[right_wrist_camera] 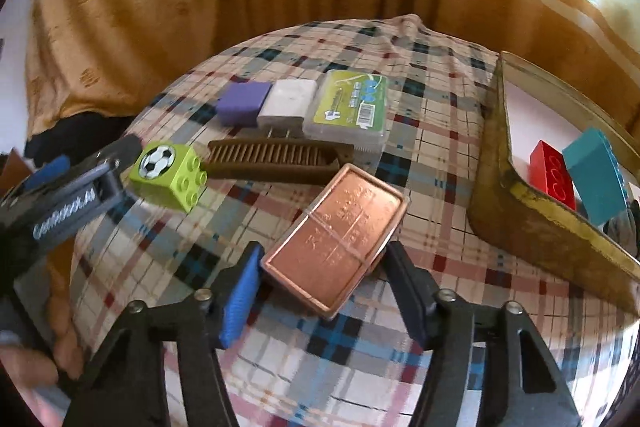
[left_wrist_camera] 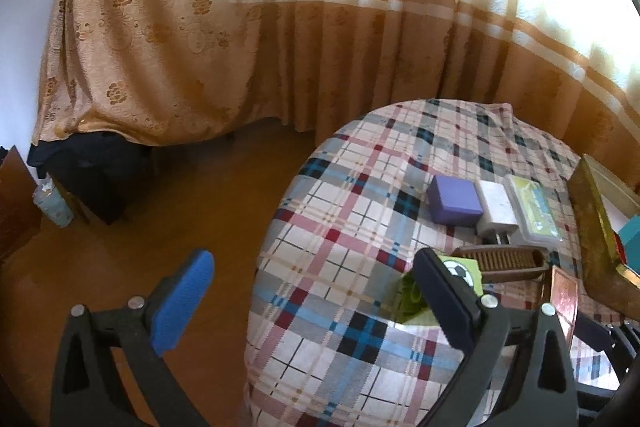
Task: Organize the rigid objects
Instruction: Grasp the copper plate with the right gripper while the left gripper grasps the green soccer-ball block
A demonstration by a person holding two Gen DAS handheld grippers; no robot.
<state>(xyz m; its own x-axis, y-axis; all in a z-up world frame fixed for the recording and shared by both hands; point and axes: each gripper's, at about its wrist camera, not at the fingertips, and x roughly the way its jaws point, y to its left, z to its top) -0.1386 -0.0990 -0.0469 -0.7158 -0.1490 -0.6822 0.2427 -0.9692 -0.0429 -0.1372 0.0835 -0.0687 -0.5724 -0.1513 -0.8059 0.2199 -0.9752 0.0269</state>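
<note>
My right gripper [right_wrist_camera: 320, 283] is shut on a flat copper-coloured tin [right_wrist_camera: 340, 235] with a rubber band round it, held just above the plaid table [right_wrist_camera: 400, 307]. My left gripper [left_wrist_camera: 308, 299] is open; its right finger [left_wrist_camera: 444, 291] stands against a lime-green toy brick with a football print [right_wrist_camera: 170, 173], also in the left wrist view [left_wrist_camera: 416, 297]. A brown comb [right_wrist_camera: 276, 159], a purple block [right_wrist_camera: 244, 103], a white charger [right_wrist_camera: 288, 103] and a clear floss box [right_wrist_camera: 352, 109] lie beyond. A worn gold tin tray [right_wrist_camera: 496, 163] at the right holds a red brick [right_wrist_camera: 552, 175] and a teal brick [right_wrist_camera: 596, 175].
The round table's left edge [left_wrist_camera: 264, 267] drops to a wooden floor [left_wrist_camera: 180, 211]. A curtain [left_wrist_camera: 280, 47] hangs behind. A draped piece of furniture [left_wrist_camera: 120, 67] stands at the far left.
</note>
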